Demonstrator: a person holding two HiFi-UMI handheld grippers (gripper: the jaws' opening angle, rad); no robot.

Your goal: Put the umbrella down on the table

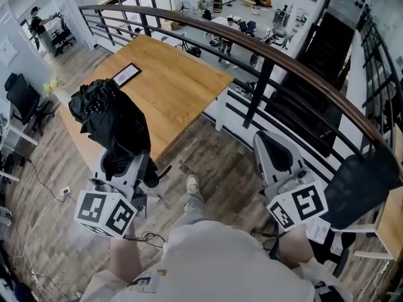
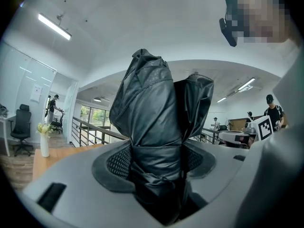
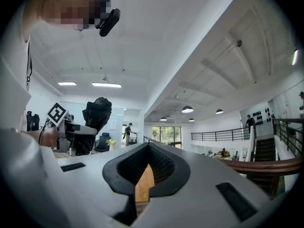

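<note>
Umbrella (image 1: 112,119), folded: we are clamping it in the left gripper (image 1: 133,163) beside the table (image 1: 179,83), aiming to lay it flat, well inside the edge; right gripper (image 1: 277,153) closed, empty.

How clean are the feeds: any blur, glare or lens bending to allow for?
Head view: evenly lit and sharp, though the railing bows with the wide lens. Left gripper view: the umbrella fills the centre, dark with soft sheen. Right gripper view: black corners, bright ceiling lamps, no blur.
</note>
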